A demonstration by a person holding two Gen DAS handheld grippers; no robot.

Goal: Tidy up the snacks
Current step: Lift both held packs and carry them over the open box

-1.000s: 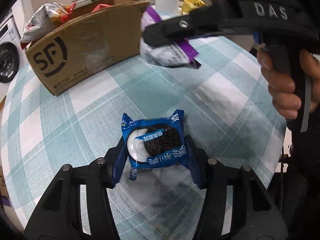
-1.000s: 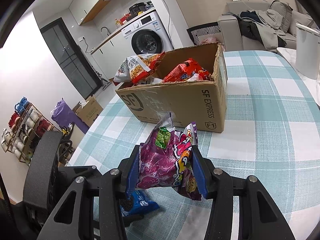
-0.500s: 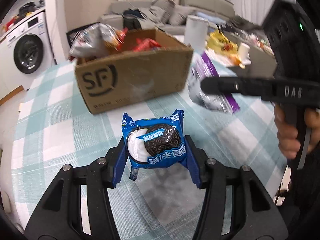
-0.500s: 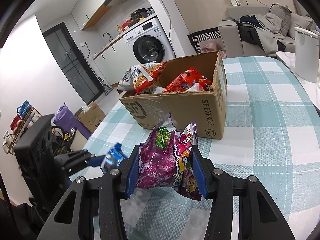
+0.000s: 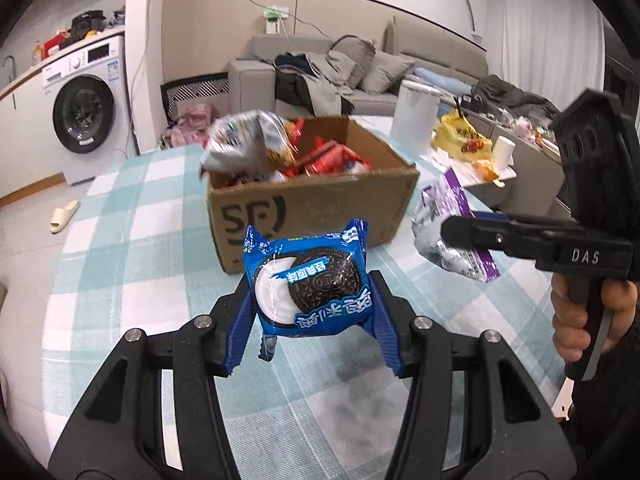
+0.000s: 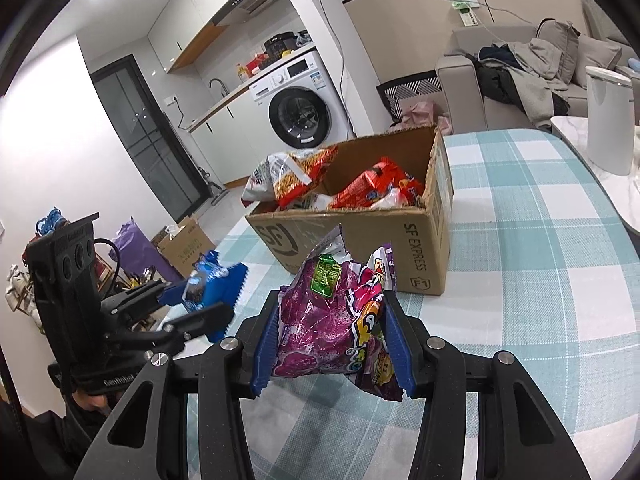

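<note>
My left gripper [image 5: 310, 300] is shut on a blue Oreo packet [image 5: 308, 280] and holds it up in the air in front of the SF cardboard box [image 5: 316, 208]. My right gripper [image 6: 332, 328] is shut on a purple snack bag [image 6: 332, 320], also lifted, just short of the box [image 6: 420, 248]. The box holds several red and orange snack bags [image 6: 376, 188]. In the left wrist view the right gripper [image 5: 452, 232] and the purple bag [image 5: 452, 228] are to the right of the box. In the right wrist view the left gripper [image 6: 212, 300] with the Oreo packet [image 6: 204, 280] is at the left.
The box stands on a round table with a teal checked cloth [image 6: 540, 260]. A white cylinder-shaped appliance [image 6: 608, 120] stands at the table's far right. A washing machine [image 6: 304, 112], a sofa [image 5: 360, 76] and a second cardboard box on the floor [image 6: 184, 248] lie beyond.
Both grippers have risen with their packets and tilted up toward the box. The left gripper has lifted the Oreo packet well off the table.
</note>
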